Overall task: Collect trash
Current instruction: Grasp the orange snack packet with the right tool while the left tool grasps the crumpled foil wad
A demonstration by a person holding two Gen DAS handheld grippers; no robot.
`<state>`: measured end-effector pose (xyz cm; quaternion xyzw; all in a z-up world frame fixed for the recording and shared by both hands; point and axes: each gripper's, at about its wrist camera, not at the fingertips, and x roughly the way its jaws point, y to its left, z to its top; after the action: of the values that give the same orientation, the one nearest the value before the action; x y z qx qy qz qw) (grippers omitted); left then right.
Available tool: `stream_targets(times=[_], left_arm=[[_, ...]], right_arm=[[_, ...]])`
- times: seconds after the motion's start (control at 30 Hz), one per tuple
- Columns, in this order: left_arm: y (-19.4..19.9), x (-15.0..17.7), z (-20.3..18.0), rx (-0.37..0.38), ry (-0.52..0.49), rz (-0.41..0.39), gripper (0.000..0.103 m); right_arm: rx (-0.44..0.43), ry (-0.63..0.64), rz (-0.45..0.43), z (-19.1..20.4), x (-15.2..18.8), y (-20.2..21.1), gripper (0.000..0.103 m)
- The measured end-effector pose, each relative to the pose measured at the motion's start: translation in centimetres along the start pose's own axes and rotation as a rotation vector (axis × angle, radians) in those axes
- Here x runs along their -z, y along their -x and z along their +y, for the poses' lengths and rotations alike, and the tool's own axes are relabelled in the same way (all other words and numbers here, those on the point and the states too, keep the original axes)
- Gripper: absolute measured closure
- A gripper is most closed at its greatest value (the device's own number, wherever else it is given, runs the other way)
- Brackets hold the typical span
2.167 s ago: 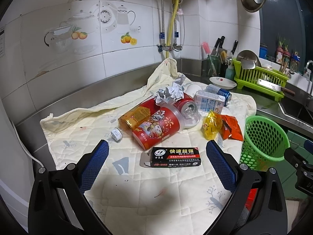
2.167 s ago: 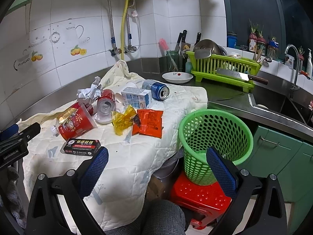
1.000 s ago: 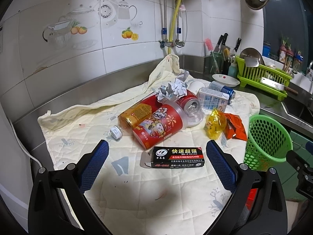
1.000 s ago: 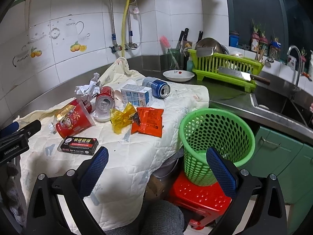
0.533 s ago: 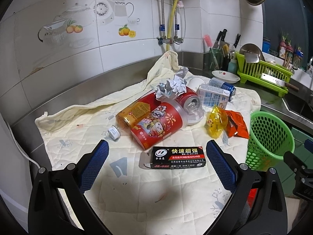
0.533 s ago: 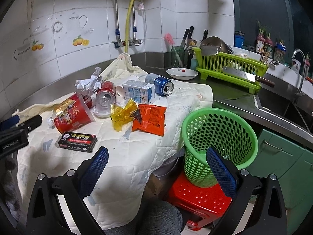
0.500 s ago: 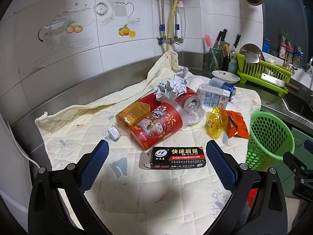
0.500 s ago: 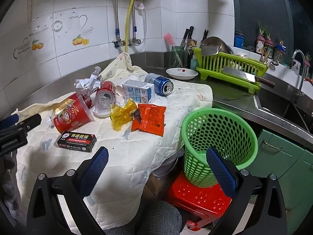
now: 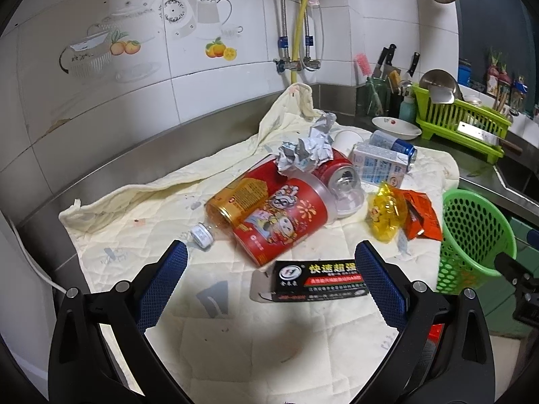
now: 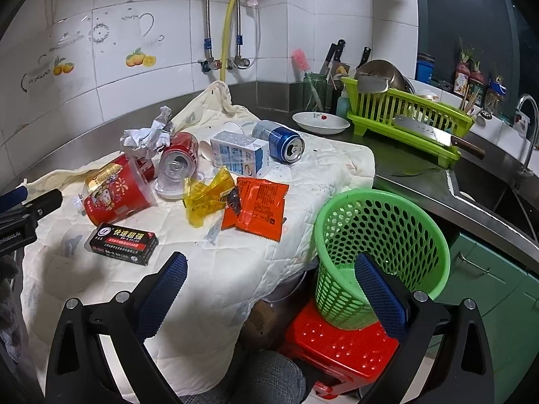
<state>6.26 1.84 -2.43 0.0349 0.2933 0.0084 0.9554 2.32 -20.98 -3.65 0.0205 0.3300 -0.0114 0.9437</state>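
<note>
Left gripper [image 9: 269,272] is hovering wide apart, empty, lining up on the black box [image 9: 313,281] nearest it. Trash is lying in one heap on the cloth [image 10: 235,269]: red cup [image 10: 114,198], crumpled paper [image 10: 145,139], red can [image 10: 178,161], carton [image 10: 237,156], blue can [image 10: 281,143], wrappers. Nothing is blocking the box. Right gripper [image 10: 269,276] is also gaping, empty, idling by the green basket [image 10: 380,256], probably empty; bottom is hard to see.

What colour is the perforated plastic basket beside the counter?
Green; the perforated plastic basket shows best in the right wrist view.
</note>
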Motion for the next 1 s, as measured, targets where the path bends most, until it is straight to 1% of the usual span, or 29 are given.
stream_targets(times=[0.17, 0.37, 0.5, 0.57, 0.63, 0.67, 0.93, 1.0], left_arm=[[-0.8, -0.6, 0.9, -0.011, 0.012, 0.006, 0.005], [-1.8, -0.9, 1.4, -0.018, 0.01, 0.024, 0.008], [-2.2, -1.1, 1.9, -0.011, 0.021, 0.035, 0.012], [-2.6, -1.2, 2.1, -0.006, 0.023, 0.046, 0.013], [-2.8, -1.4, 2.2, 0.0, 0.024, 0.049, 0.015], [-2.9, -1.5, 2.1, 0.0, 0.024, 0.048, 0.015], [-4.1, -2.7, 2.0, 0.006, 0.017, 0.048, 0.015], [-4.3, -3.0, 2.0, 0.006, 0.018, 0.051, 0.015]], right_arm=[[0.005, 0.005, 0.015, -0.6, -0.8, -1.2, 0.007], [-0.009, 0.002, 0.042, -0.4, -1.7, -2.8, 0.007], [-0.019, 0.003, 0.06, -0.3, -2.0, -4.0, 0.008], [-0.018, -0.004, 0.073, -0.4, -2.4, -5.0, 0.009], [-0.021, -0.011, 0.087, -0.5, -2.8, -6.1, 0.013], [-0.021, -0.01, 0.096, -0.5, -3.0, -6.7, 0.013], [-0.093, -0.059, 0.172, -0.6, -4.5, -11.5, 0.014], [-0.095, -0.063, 0.184, -0.5, -4.8, -12.4, 0.014]])
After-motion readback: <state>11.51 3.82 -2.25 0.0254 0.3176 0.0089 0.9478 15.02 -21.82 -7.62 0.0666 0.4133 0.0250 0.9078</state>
